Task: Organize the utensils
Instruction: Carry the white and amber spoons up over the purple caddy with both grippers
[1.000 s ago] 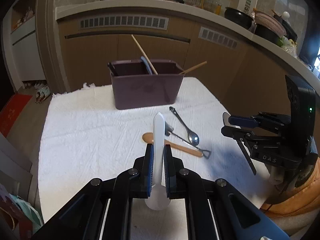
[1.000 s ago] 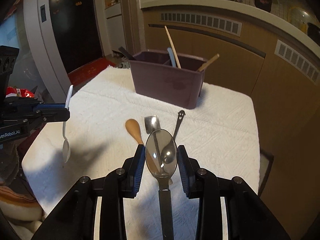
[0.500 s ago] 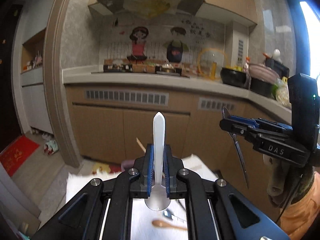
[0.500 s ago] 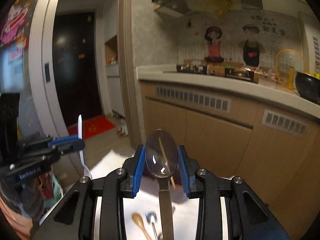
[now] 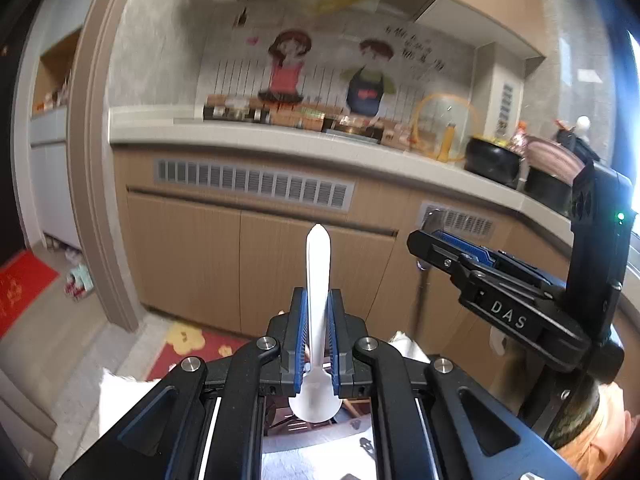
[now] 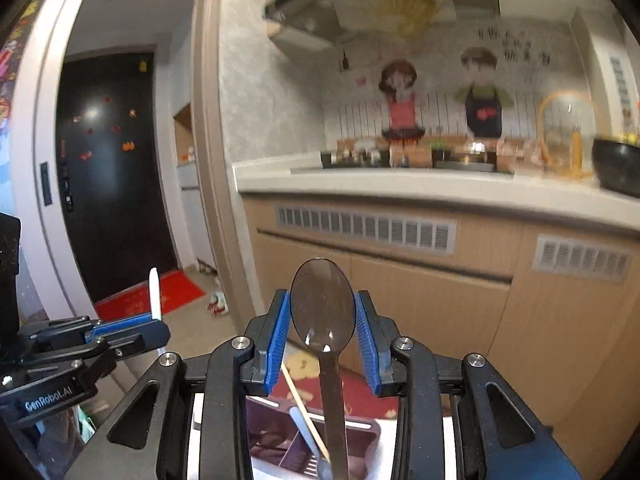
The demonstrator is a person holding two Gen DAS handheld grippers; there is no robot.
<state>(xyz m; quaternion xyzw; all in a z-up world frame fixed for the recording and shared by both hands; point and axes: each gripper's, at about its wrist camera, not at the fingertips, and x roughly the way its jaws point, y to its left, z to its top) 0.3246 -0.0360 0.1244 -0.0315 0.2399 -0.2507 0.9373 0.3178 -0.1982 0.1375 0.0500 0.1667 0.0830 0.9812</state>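
Note:
My left gripper (image 5: 317,312) is shut on a white plastic spoon (image 5: 317,280), handle pointing up and bowl down between the fingers. It also shows in the right wrist view (image 6: 154,294) at the left. My right gripper (image 6: 322,320) is shut on a metal spoon (image 6: 322,308), bowl up, handle hanging down over the dark purple utensil bin (image 6: 272,436). The bin holds a wooden stick (image 6: 296,396) and a pale utensil. The right gripper shows in the left wrist view (image 5: 452,256) at the right, level with mine. Both grippers are raised high, tilted toward the kitchen wall.
White cloth on the table (image 5: 304,464) shows at the bottom edge with a dark utensil end (image 5: 366,446) on it. Wooden kitchen cabinets (image 6: 420,300) and a counter with pots stand behind. A red mat (image 6: 152,296) lies on the floor at left.
Both grippers have risen and tilted up from the table with their spoons still held. The table and loose utensils have dropped almost out of view; the bin now sits under the right gripper.

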